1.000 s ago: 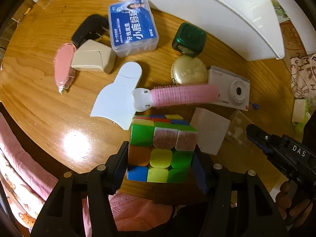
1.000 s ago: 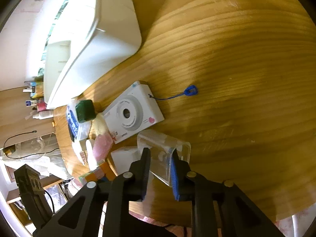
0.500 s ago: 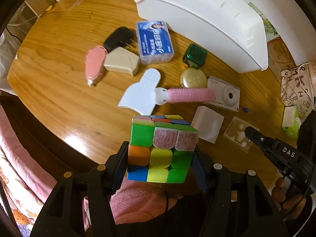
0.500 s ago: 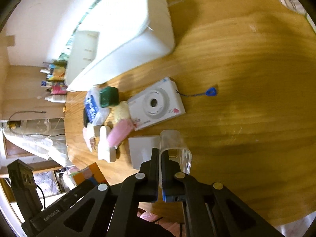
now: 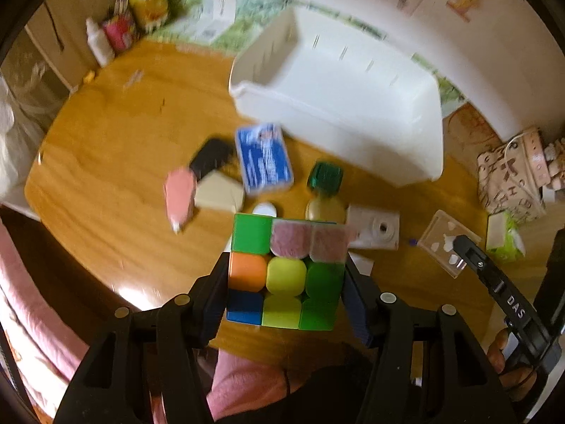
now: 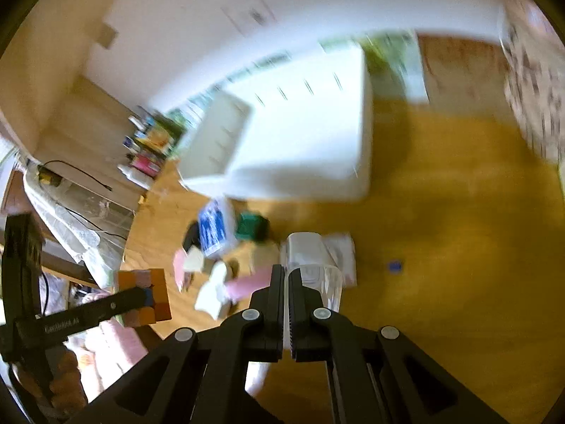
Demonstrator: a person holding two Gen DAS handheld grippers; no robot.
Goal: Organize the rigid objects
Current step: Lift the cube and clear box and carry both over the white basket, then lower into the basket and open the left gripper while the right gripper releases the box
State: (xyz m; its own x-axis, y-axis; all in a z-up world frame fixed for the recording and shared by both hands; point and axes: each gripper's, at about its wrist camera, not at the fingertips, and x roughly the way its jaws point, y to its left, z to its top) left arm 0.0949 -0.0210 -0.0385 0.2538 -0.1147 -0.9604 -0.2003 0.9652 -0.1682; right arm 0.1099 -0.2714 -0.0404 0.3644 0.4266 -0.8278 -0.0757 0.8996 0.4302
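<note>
My left gripper (image 5: 284,275) is shut on a multicoloured puzzle cube (image 5: 286,270) and holds it above the near edge of the round wooden table (image 5: 106,162). The cube also shows in the right wrist view (image 6: 146,296). My right gripper (image 6: 286,279) is shut on the wall of a clear plastic box (image 6: 314,265), lifted off the table; the same box shows in the left wrist view (image 5: 446,242). A white bin (image 5: 339,106) stands open at the back of the table, also in the right wrist view (image 6: 296,141).
On the table lie a blue-labelled box (image 5: 265,157), a green box (image 5: 325,176), a gold tin (image 5: 325,208), a white camera (image 5: 378,228), a beige box (image 5: 219,192), a pink item (image 5: 180,194) and a black charger (image 5: 212,155). A patterned bag (image 5: 512,173) sits right.
Both grippers have risen and tilted up; the bin's inside and the wall now show. The right gripper closed on the clear box and lifted it. The cube stays gripped.
</note>
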